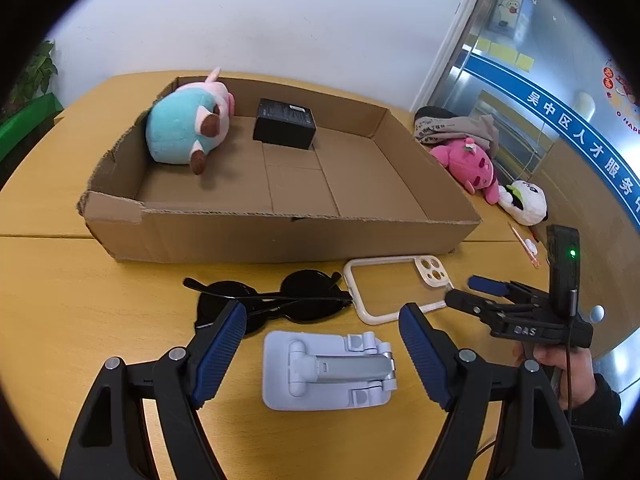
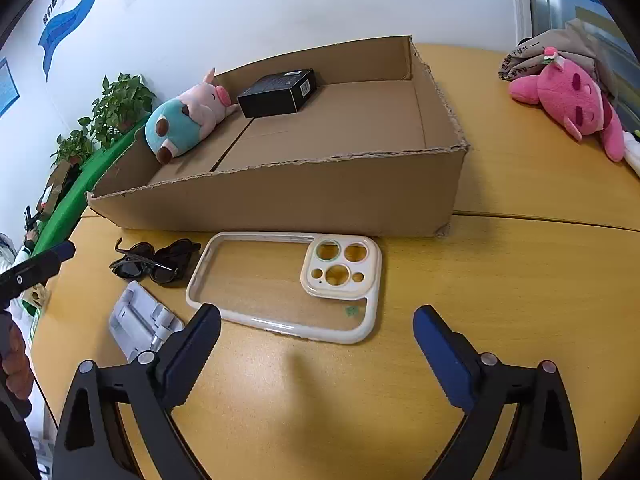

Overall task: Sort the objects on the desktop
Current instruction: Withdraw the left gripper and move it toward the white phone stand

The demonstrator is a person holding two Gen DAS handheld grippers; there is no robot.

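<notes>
The cardboard box is walling off the bench at twelve o'clock, its near wall standing right behind the sunglasses and the phone case. Inside, the blue plush is crowding ten o'clock and the black box is sitting at twelve, leaving the floor toward two o'clock lying bare. The phone stand is lying between the left tongs, both fingers spread wide. The right tongs are hanging wide over bare wood. At three o'clock the pink plush is blocking the bench edge.
</notes>
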